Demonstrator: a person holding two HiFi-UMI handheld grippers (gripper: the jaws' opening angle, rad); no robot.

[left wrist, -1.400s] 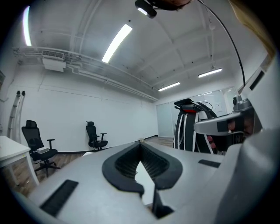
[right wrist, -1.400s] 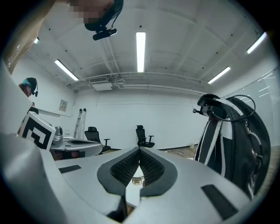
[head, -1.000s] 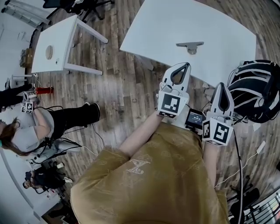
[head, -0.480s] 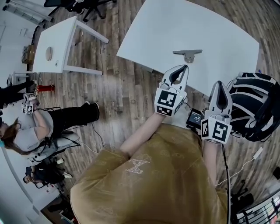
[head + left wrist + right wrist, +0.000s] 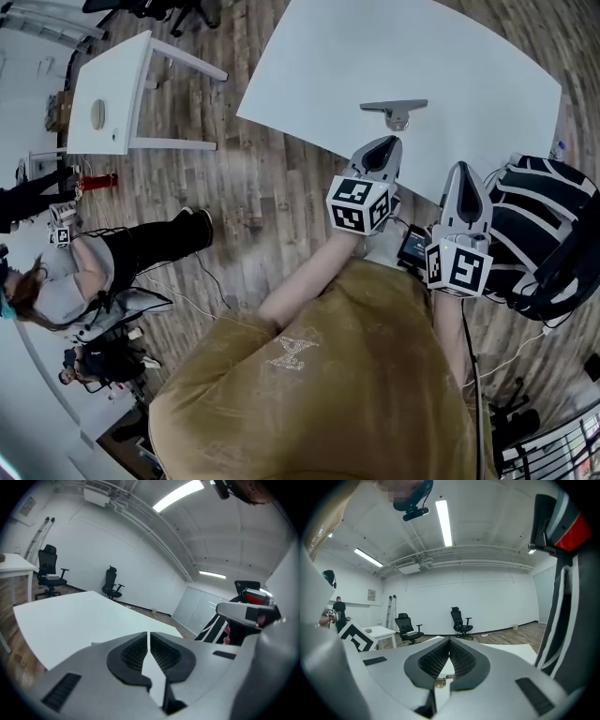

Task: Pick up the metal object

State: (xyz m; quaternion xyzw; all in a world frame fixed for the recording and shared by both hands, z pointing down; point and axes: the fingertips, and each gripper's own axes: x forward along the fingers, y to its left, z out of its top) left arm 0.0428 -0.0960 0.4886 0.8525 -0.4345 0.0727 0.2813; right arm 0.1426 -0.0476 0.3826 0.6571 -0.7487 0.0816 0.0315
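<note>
Head view: you have both grippers out in front of you at the near edge of the large white rounded table (image 5: 469, 56). The flat grey T-shaped metal bracket (image 5: 395, 110) lies on that table, near its front edge. It sits just beyond the tip of your left gripper (image 5: 391, 143), apart from it, nothing touching it. Your right gripper (image 5: 463, 172) is to the right of the left one, also by the table edge and further from the bracket. Each gripper carries its square-marker cube nearest to you.

Left gripper view: the left gripper's (image 5: 149, 641) black ribbed pads (image 5: 132, 652) are closed tight against each other, only a thin slit between them, and nothing is held. White tabletop (image 5: 61, 616) fills the space ahead of the jaws, and I can't pick out the bracket for sure here.

Right gripper view: the right gripper's (image 5: 449, 642) jaws meet at the tips, so it is closed too and grips nothing. Two black office chairs (image 5: 461, 619) stand against the far white wall.

Other stuff in head view:
- A small black device with a lit screen (image 5: 413, 247) sits low between your two forearms.
- A black object with white stripes (image 5: 548, 216) is on your right, beside the table.
- A small white side table (image 5: 112, 94) stands well off to the left on the wood-plank floor (image 5: 272, 187).
- A seated person in a grey top (image 5: 66, 281) is at the far left.
</note>
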